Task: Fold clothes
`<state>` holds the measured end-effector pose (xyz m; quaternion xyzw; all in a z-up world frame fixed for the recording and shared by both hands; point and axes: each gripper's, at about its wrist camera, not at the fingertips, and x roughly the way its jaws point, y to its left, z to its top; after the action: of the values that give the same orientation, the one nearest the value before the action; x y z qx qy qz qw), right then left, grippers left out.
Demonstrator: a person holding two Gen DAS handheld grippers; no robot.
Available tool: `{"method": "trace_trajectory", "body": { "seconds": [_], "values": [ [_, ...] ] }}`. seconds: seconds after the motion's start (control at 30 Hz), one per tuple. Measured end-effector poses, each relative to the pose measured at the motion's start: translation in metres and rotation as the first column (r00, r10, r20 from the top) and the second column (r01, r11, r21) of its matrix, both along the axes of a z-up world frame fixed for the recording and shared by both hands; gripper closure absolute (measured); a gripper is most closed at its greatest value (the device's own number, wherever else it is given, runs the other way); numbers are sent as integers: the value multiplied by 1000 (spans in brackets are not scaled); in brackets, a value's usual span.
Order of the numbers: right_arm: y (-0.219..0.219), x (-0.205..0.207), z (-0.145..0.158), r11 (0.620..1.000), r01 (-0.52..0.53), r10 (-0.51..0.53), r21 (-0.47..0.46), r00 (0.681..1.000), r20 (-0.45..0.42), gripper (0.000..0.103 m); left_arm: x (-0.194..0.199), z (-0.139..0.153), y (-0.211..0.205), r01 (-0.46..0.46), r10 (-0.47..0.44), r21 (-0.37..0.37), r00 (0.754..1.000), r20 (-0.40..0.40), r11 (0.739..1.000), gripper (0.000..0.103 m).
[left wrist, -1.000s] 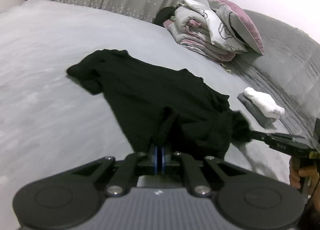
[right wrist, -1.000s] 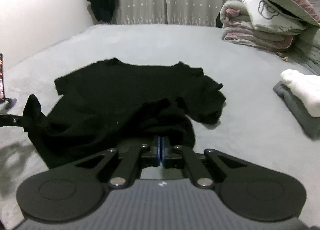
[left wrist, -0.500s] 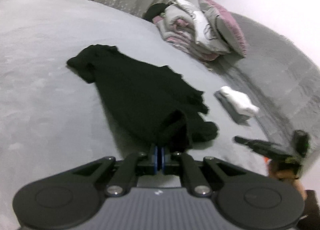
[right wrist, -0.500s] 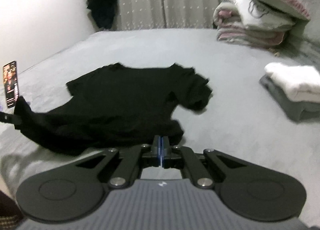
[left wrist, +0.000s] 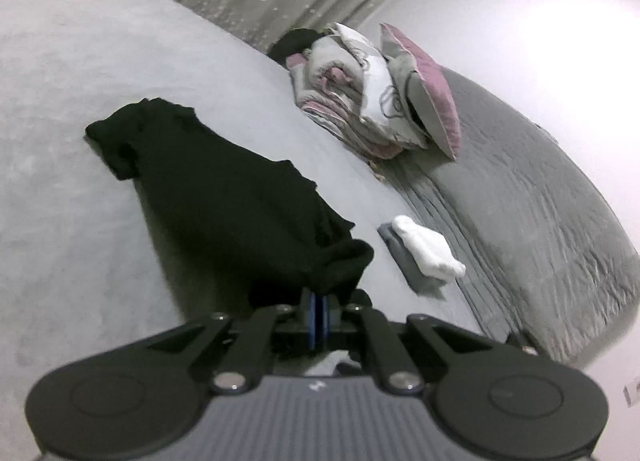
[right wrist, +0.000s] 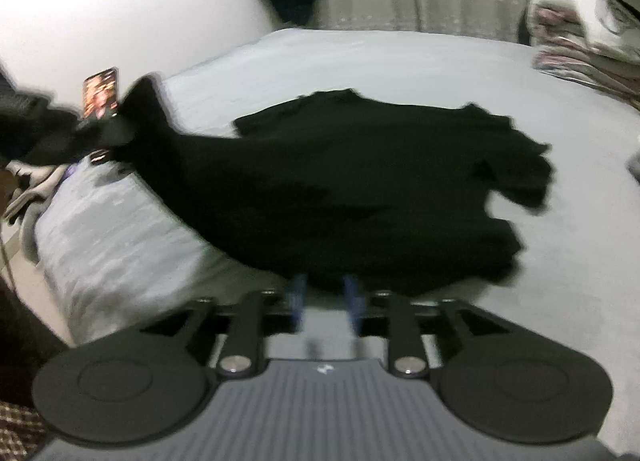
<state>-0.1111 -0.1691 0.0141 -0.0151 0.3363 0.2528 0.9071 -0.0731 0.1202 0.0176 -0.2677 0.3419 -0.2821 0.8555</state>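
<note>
A black T-shirt (left wrist: 224, 197) lies spread on the grey bed (left wrist: 80, 221), with its collar end far from me. My left gripper (left wrist: 319, 295) is shut on a bunched corner of its hem, held just off the bed. In the right wrist view the T-shirt (right wrist: 360, 189) stretches out to the left, up to my left gripper (right wrist: 44, 133), which shows there as a dark blur. My right gripper (right wrist: 325, 295) sits at the near hem with its jaws opening. Its blue pads (right wrist: 298, 295) stand apart, and the cloth lies just beyond their tips, not pinched.
Folded bedding with a pink pillow (left wrist: 392, 101) is stacked at the head of the bed. A small pile of folded white and grey clothes (left wrist: 424, 257) lies beside a grey quilt (left wrist: 520, 189). A lit phone (right wrist: 100, 95) stands past the bed's left edge (right wrist: 60, 237).
The right gripper's jaws, shut on the hem before, have parted and let it go, and that gripper has swung left. The left gripper has risen with its corner, drawing the shirt out longer.
</note>
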Motion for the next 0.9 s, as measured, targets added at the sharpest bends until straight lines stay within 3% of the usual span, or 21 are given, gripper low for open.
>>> {"method": "trace_trajectory", "body": {
  "seconds": [0.27, 0.4, 0.8, 0.83, 0.9],
  "values": [
    [44, -3, -3, 992, -124, 124, 11, 992, 33, 60, 21, -14, 9, -92, 86, -52, 991, -102, 994, 100],
    [63, 6, -7, 991, -136, 137, -8, 990, 38, 60, 24, -18, 13, -107, 99, -64, 988, -123, 992, 100],
    [92, 39, -29, 990, 59, -47, -125, 994, 96, 60, 13, -27, 34, -137, 128, -47, 980, -152, 989, 100],
    [91, 43, -31, 989, 78, -65, -128, 993, 102, 62, 12, -29, 37, -144, 136, -40, 978, -156, 989, 100],
    [87, 48, -34, 983, 120, -106, -137, 989, 106, 89, 12, -34, 43, -159, 153, -22, 974, -168, 987, 100]
  ]
}}
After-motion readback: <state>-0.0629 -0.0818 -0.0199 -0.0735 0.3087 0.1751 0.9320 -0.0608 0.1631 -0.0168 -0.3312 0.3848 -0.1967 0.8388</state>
